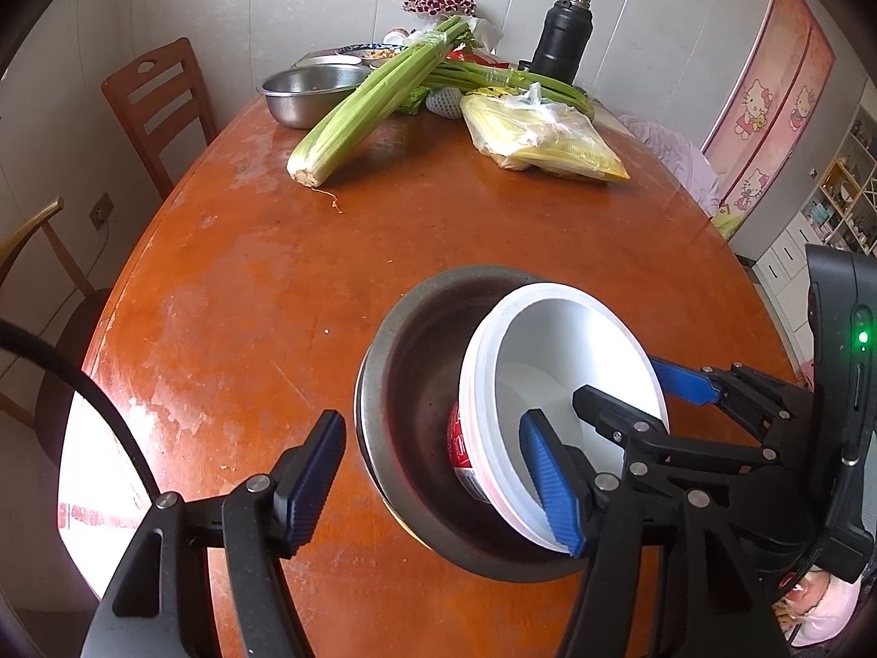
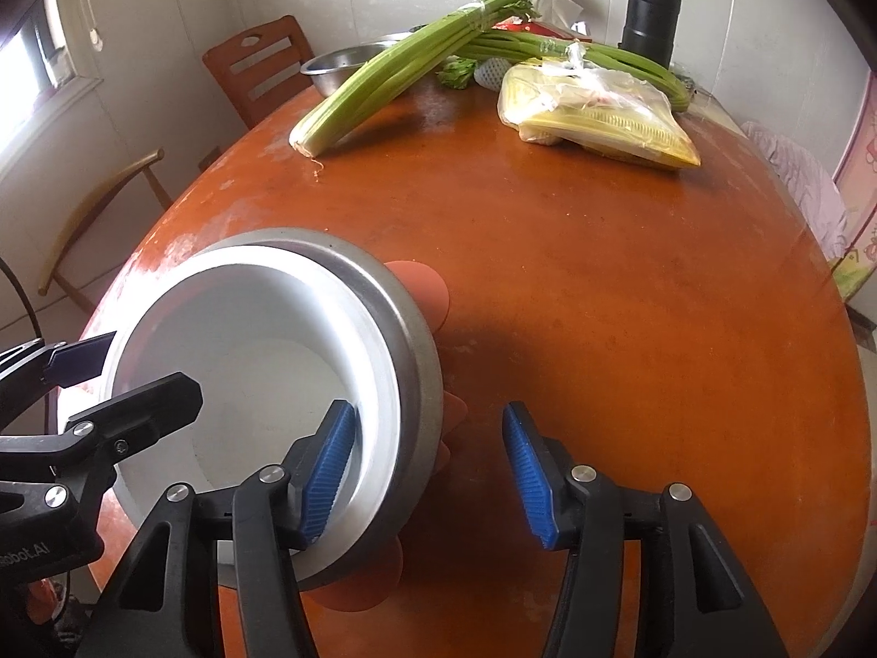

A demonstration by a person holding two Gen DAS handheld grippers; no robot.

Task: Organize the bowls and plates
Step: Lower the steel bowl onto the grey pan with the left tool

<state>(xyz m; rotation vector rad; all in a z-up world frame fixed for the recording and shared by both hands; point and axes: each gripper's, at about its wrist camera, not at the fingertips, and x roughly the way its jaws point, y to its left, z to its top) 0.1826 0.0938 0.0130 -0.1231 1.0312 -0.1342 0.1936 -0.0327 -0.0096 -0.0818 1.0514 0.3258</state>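
A steel bowl (image 1: 405, 384) stands on the orange table (image 1: 274, 301), near its front edge. A white plastic tub (image 1: 575, 340) with a red label lies tilted inside it. My left gripper (image 1: 433, 485) is open: its left finger is outside the bowl's wall and its right pad is at the tub's rim. My right gripper (image 1: 630, 384) reaches in from the right. In the right wrist view my right gripper (image 2: 427, 474) is open astride the steel bowl (image 2: 405, 351). One pad is inside the white tub (image 2: 246, 340), the other clear of the bowl. My left gripper (image 2: 148, 367) shows at the left.
An orange scalloped mat (image 2: 425, 290) pokes out from under the steel bowl. At the far end lie celery (image 1: 372, 104), a bagged yellow pack (image 1: 542, 137), a steel basin (image 1: 307, 90) and a black flask (image 1: 562, 35). Wooden chairs (image 1: 159, 98) stand left of the table.
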